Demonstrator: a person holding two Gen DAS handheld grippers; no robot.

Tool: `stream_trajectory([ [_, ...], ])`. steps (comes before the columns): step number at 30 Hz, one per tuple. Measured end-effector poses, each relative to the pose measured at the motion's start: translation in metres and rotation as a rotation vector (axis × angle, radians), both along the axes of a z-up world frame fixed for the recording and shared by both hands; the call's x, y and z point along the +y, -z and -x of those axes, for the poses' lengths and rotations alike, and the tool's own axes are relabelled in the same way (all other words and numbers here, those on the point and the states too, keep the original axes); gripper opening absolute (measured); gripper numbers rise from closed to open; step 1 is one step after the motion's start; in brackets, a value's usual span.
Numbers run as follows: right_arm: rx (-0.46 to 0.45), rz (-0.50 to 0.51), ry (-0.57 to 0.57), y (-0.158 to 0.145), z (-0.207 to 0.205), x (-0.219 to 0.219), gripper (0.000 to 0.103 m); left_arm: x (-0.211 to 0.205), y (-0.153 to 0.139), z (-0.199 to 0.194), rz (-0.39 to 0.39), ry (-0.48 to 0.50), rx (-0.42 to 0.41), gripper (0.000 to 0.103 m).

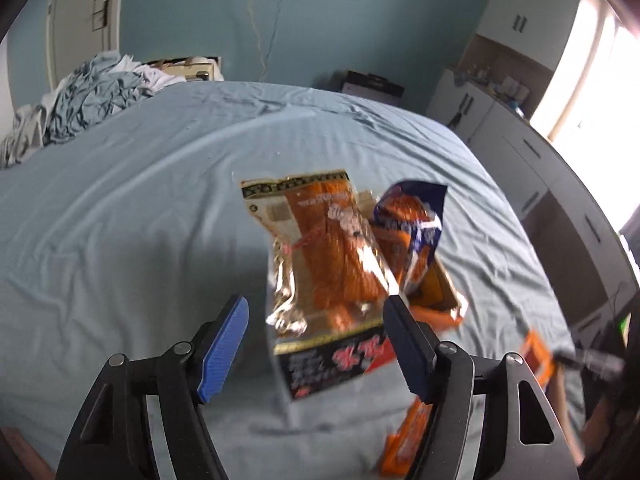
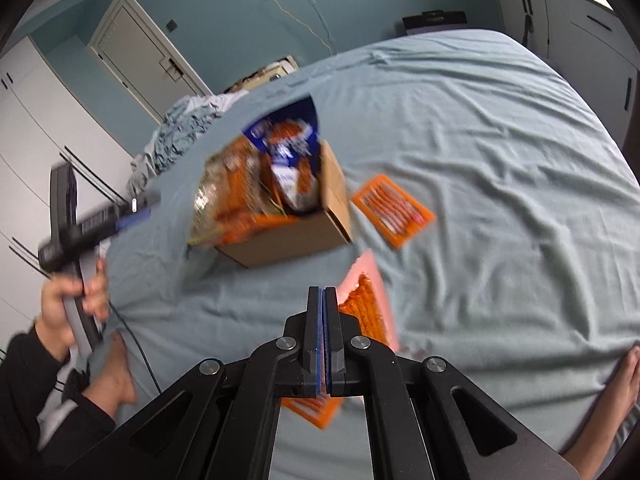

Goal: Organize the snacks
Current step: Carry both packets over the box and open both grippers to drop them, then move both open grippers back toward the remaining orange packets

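- Left wrist view: left gripper with jaws spread wide, nothing between them; a clear bag of orange snacks leans just beyond the fingertips, blurred. A blue snack bag stands behind it.
- Only the right wrist view shows the cardboard box whole, both bags standing in it, the clear one leaning over its left edge.
- Right wrist view: right gripper with jaws pressed together; whether anything is pinched, cannot tell. A pink packet lies just beside its fingers, a flat orange packet right of the box, another orange packet partly hidden under the gripper.
- Surface: bed under a wrinkled pale blue sheet; crumpled bedding at the far left corner.
- Room: teal walls, white cabinets, a white door.
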State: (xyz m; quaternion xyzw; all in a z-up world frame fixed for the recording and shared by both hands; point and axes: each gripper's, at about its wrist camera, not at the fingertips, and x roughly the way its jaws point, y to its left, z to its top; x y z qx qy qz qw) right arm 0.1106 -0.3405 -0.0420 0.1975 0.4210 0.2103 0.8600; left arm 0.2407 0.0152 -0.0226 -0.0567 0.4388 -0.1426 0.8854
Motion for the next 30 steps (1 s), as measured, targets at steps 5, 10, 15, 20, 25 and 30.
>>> stream_trajectory([
  [5, -0.105, 0.036, -0.005, -0.054, -0.040, 0.035, 0.000, 0.014, -0.003, 0.056, -0.118, 0.092, 0.018, 0.071],
  [10, -0.144, 0.092, 0.031, -0.077, -0.087, 0.078, 0.000, 0.025, 0.035, 0.114, -0.098, 0.121, 0.117, 0.071],
  [15, -0.110, 0.170, 0.101, -0.053, -0.113, 0.110, 0.000, 0.023, 0.076, 0.134, -0.054, 0.165, 0.243, 0.070],
  [20, -0.009, 0.242, 0.123, -0.027, -0.130, 0.137, 0.000, 0.011, 0.075, 0.150, -0.148, 0.238, 0.180, 0.070],
  [25, -0.058, 0.247, 0.123, -0.054, -0.121, 0.128, 0.069, 0.010, 0.069, 0.156, -0.142, 0.255, 0.160, 0.070],
  [30, -0.036, 0.142, 0.222, -0.060, -0.081, 0.072, 0.090, 0.002, 0.079, 0.154, -0.162, 0.262, 0.196, 0.070],
])
